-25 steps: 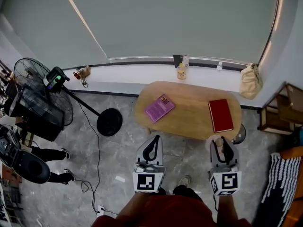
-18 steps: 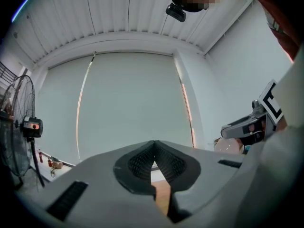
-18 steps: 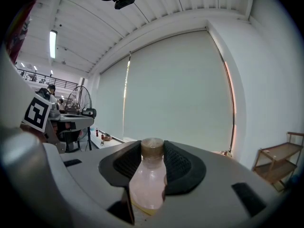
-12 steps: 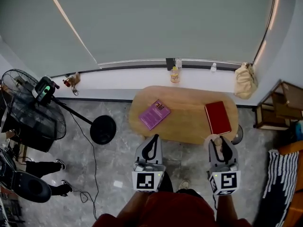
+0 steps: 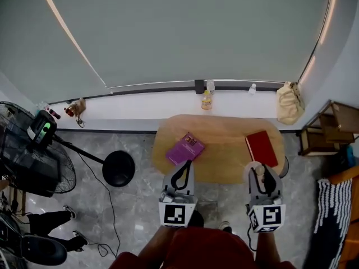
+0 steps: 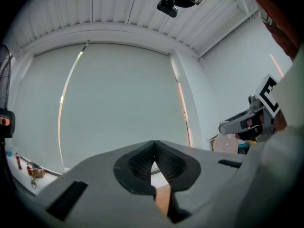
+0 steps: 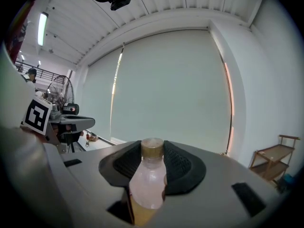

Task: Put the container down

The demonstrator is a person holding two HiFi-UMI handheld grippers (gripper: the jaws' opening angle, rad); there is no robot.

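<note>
Right gripper view: right tool (image 7: 154,151) clamped on clear, tan-capped plastic bottle (image 7: 148,186), near front edge of oval wooden worktop (image 5: 224,145); left tool (image 6: 153,162) pinched together.

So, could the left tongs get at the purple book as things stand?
Probably yes. The left tongs are shut and empty, just short of the purple book, which lies bare on the table's left part with nothing between them; they would have to open first.

A lounge-like room: a low oval wooden surface (image 5: 224,144) carrying a purple book (image 5: 185,148) and a red book (image 5: 262,148), a wide roller blind (image 5: 196,32) above a white sill (image 5: 140,102), a standing fan (image 5: 31,164), a grey marble floor (image 5: 112,217), and a wooden shelf (image 5: 325,133).
</note>
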